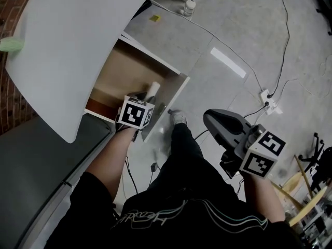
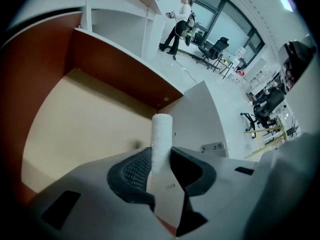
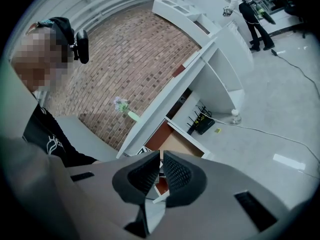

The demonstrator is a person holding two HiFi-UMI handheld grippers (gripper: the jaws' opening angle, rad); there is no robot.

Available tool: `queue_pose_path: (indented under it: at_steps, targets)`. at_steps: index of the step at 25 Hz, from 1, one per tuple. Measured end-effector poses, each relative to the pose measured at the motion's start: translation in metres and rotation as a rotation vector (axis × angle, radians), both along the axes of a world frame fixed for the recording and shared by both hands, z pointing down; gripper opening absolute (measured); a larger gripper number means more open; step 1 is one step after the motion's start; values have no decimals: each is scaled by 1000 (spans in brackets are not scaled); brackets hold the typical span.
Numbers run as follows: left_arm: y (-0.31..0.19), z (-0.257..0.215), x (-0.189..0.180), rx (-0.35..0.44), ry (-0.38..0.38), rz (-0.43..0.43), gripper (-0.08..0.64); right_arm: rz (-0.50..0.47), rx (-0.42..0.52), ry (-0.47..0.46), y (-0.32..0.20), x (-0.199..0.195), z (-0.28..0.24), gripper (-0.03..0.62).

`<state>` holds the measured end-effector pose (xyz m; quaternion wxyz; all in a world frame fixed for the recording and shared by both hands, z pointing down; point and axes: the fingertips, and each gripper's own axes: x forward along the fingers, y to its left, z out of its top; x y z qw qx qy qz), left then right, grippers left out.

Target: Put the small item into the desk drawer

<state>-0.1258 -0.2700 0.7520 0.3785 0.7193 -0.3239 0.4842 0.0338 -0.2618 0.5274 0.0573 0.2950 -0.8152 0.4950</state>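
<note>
Small white roll (image 1: 154, 88) sits clamped between the jaws of the left gripper (image 1: 147, 95), held over the pale floor of the open desk drawer (image 1: 120, 72), near its front wall. The right gripper (image 1: 213, 119), jaws all but together and empty, hangs at 4 o'clock from the drawer, well apart. The white counter (image 1: 78, 35) curves past at 10 o'clock.

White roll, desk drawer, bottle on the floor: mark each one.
white roll (image 2: 161, 131), left gripper view, its side near the top end
desk drawer (image 2: 85, 119), left gripper view, its bare tan bottom
bottle (image 1: 190, 4), head view, its white cap
</note>
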Motion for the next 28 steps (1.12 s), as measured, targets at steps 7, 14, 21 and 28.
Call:
queue_pose_path:
  at_steps: [7,14,21,28]
  targets:
    - [3,40,1,-75,-30,22,135,10,-28,8,-6,-1,16,51]
    - [1,60,4,-96,-41,26,135,25,-49,9,-6,1,31,51]
    - [-4,66,4,-87,-43,91,138,28,-63,1,-6,0,35,51]
    - [-7,63,-5,-60,-60,98,181,40,-69,1,-9,0,34,51]
